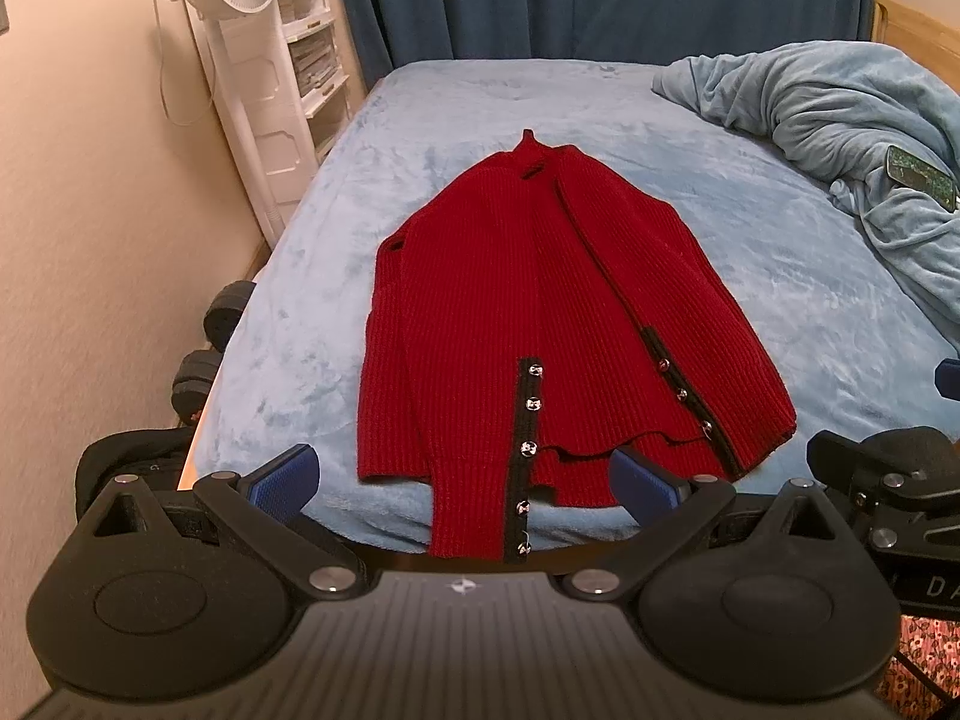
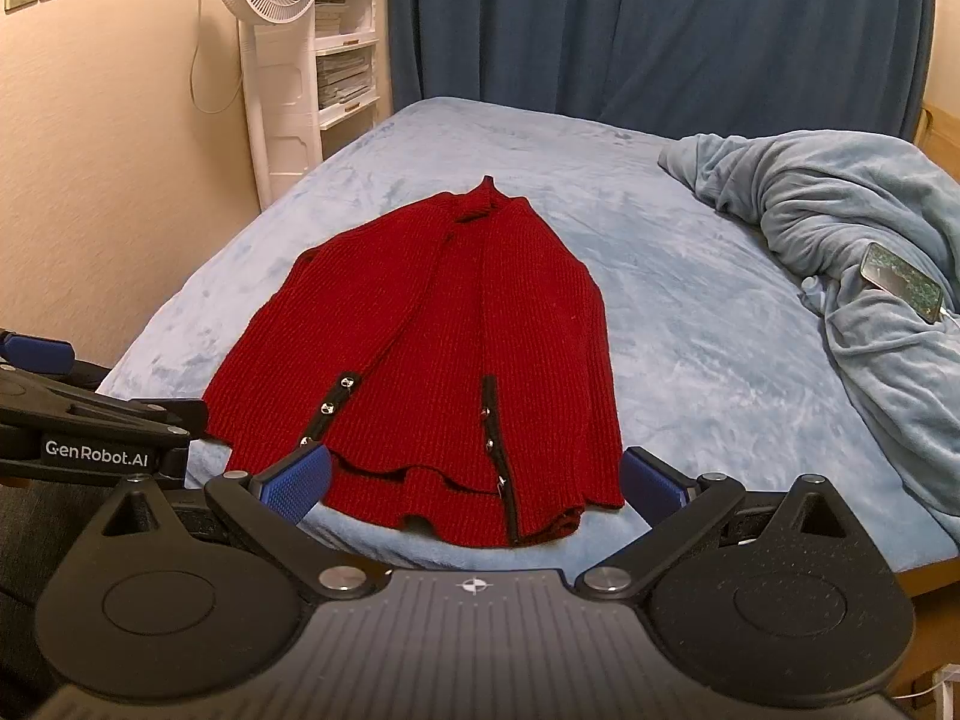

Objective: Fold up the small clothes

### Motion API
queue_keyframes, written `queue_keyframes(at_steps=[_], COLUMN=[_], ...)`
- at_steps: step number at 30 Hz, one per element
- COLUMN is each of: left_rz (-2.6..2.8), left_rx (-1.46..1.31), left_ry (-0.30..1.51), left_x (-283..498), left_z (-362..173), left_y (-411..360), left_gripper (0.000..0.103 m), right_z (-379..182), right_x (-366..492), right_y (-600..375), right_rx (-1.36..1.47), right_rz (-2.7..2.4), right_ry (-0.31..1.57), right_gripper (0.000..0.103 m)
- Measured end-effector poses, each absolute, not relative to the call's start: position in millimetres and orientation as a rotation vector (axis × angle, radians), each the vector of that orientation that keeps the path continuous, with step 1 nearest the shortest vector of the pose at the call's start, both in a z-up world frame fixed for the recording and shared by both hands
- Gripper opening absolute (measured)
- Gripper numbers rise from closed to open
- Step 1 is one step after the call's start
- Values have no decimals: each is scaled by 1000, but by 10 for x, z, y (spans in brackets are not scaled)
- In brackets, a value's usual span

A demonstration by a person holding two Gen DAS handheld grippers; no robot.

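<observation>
A red knit cardigan (image 1: 540, 324) with black button bands and silver buttons lies flat on the blue bed (image 1: 300, 330), both sleeves folded inward over the body, hem toward me. It also shows in the right wrist view (image 2: 444, 348). My left gripper (image 1: 465, 477) is open and empty, hovering just short of the hem near the bed's front edge. My right gripper (image 2: 474, 480) is open and empty, also just before the hem. The right gripper's body shows at the right in the left wrist view (image 1: 888, 480); the left gripper's body shows at the left in the right wrist view (image 2: 90, 426).
A crumpled blue blanket (image 2: 840, 228) lies at the right of the bed with a phone (image 2: 900, 288) on it. A white standing fan (image 2: 270, 60) and white shelves (image 2: 348, 60) stand at the left wall. Dark blue curtains (image 2: 660, 30) hang behind. Dumbbells (image 1: 210, 336) sit beside the bed.
</observation>
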State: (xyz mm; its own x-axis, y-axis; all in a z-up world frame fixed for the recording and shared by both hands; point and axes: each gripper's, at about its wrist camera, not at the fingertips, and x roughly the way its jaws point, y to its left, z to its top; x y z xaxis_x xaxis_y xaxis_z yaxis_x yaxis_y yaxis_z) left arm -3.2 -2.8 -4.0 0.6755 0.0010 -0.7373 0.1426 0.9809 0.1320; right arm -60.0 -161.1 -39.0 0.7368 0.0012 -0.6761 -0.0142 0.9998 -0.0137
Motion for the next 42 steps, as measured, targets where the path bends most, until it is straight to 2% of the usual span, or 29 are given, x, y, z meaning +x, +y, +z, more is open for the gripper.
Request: queue_keyframes(at_steps=[42], left_rz=[-84], left_rx=[184], left_ry=[827], left_x=[-16], left_z=[-18], left_y=[-18], left_gripper=[103], right_z=[-389], right_x=[-604], right_y=[-1589], right_rx=[-33], right_rz=[18], right_ry=[750], right_gripper=[101])
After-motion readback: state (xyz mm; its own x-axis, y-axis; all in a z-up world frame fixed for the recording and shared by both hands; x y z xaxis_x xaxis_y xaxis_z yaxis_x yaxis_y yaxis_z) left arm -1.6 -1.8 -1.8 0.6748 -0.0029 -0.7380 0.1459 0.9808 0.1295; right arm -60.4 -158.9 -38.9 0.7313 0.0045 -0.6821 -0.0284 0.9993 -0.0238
